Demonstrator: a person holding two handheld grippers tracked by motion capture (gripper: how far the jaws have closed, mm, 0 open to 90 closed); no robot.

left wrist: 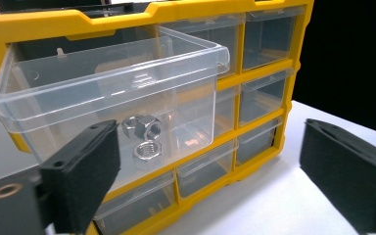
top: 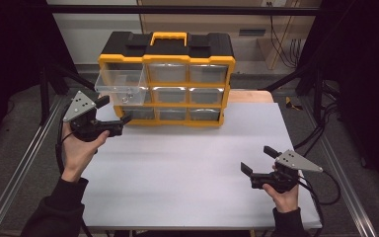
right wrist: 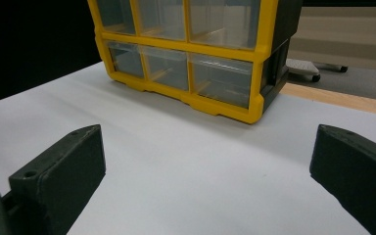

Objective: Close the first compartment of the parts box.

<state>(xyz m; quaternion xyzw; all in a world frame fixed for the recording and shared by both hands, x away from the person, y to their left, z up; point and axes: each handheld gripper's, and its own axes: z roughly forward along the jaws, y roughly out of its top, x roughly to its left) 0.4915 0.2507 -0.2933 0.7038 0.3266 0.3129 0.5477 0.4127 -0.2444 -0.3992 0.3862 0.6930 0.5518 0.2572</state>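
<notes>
Clear drawer pulled out lengthwise toward wide-open, empty left tongs; right tongs likewise agape, empty.

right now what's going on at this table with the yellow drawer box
A person holds a gripper in each hand at a white table. A yellow and black organiser with clear drawers stands at the back. Its top left drawer is pulled out, with metal nuts inside it. The left gripper sits just in front of that drawer, jaws open with nothing between them. The right gripper rests low over the table near the front right, jaws open and holding nothing.
</notes>
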